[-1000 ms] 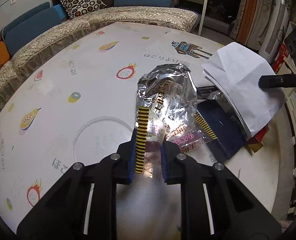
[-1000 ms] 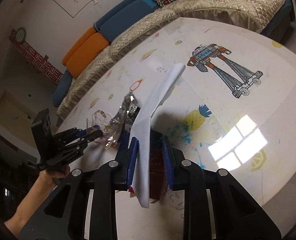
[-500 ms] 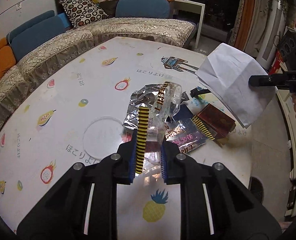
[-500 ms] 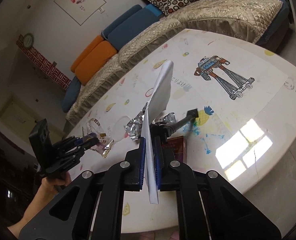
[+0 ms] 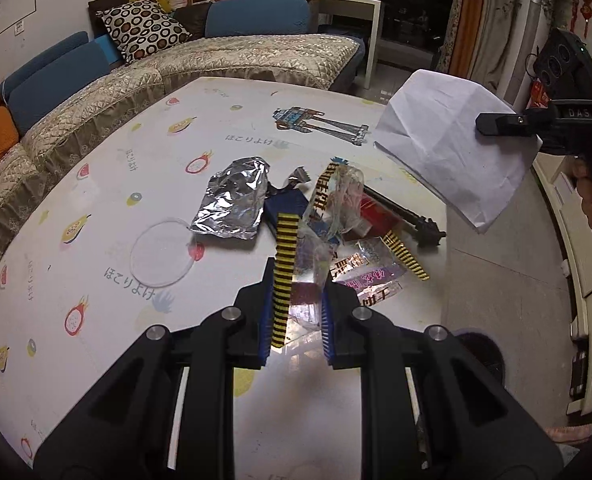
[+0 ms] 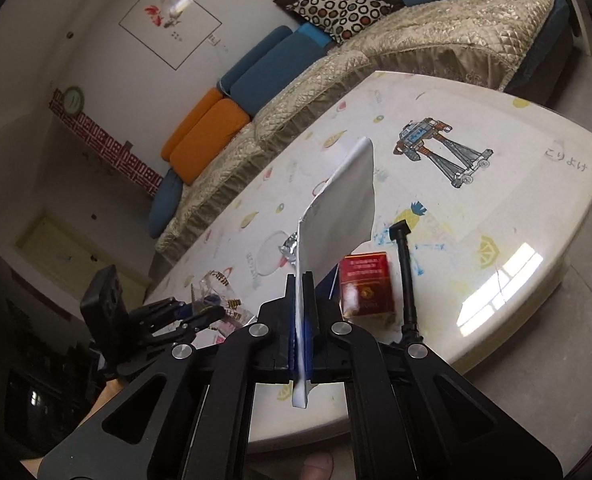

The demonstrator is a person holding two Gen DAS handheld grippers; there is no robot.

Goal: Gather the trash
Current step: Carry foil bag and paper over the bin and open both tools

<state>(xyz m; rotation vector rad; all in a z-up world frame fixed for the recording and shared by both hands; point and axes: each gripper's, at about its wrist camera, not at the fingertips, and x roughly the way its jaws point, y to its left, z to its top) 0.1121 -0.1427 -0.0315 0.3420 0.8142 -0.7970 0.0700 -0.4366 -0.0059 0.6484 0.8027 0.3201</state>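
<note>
Left wrist view: my left gripper (image 5: 294, 320), bottom centre, is clamped on a clear plastic wrapper (image 5: 336, 216) with yellow-and-black striped edges, which rises toward mid-frame clear of the table (image 5: 96, 312). Behind it on the tabletop lie a crumpled foil sheet (image 5: 232, 200), a dark blue packet (image 5: 286, 202), a red box (image 5: 376, 212) and a black rod (image 5: 408, 216). A transparent disc (image 5: 162, 254) lies left of centre.

Right wrist view: my right gripper (image 6: 303, 320), bottom centre, has just been closing and now pinches a white sheet of paper (image 6: 344, 208) edge-on; the sheet stands up toward mid-frame above the table. The red box sits just right of the jaws, the rod further right. The left gripper with its wrapper appears at lower left.

A quilted sofa (image 5: 216, 60) curves along the table's far side.
</note>
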